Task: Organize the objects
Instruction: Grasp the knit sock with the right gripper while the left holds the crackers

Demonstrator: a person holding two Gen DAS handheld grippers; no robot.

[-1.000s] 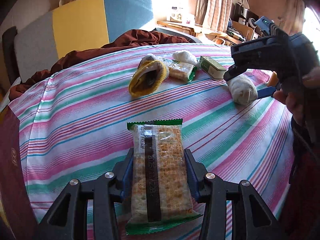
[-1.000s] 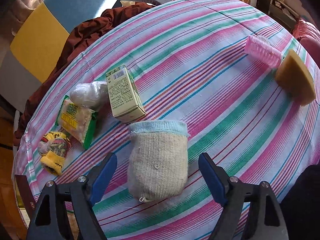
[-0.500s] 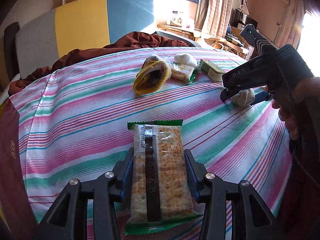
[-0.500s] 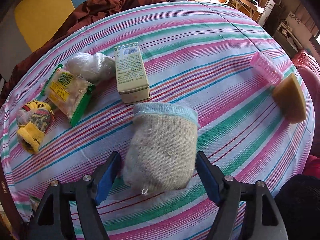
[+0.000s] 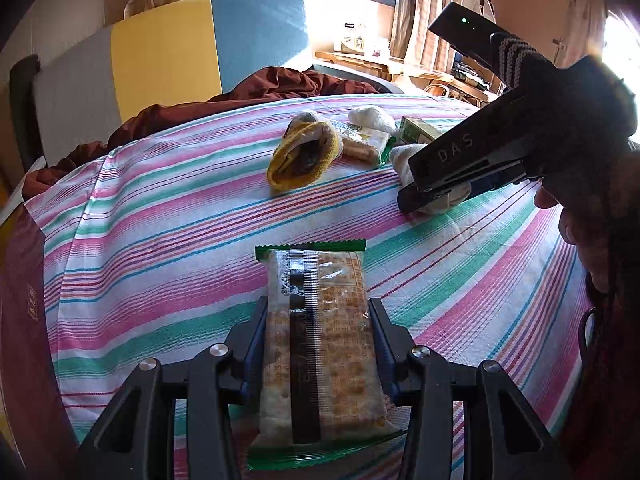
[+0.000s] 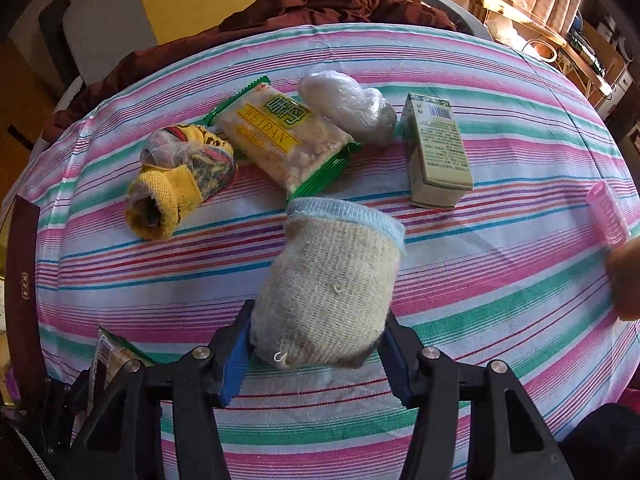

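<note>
My left gripper [image 5: 318,320] is shut on a cracker packet [image 5: 318,344] with green ends, held low over the striped tablecloth [image 5: 160,240]. My right gripper [image 6: 316,332] is shut on a beige rolled sock [image 6: 332,280] with a light blue cuff; in the left wrist view that sock [image 5: 436,196] shows under the right gripper [image 5: 460,184]. A yellow rolled sock [image 6: 176,184], a second cracker packet [image 6: 280,140], a white plastic-wrapped bundle [image 6: 348,108] and a green-white carton [image 6: 438,156] lie in a row beyond the beige sock.
A pink hair roller [image 6: 608,212] lies at the right edge. A brown cloth [image 6: 312,4] and a yellow-blue sofa [image 5: 200,52] stand behind the table. A dark red box [image 5: 20,320] sits at the table's left edge.
My right gripper has closed on the beige sock and carried it left, toward the row of items. My left gripper keeps the cracker packet and has shifted only slightly.
</note>
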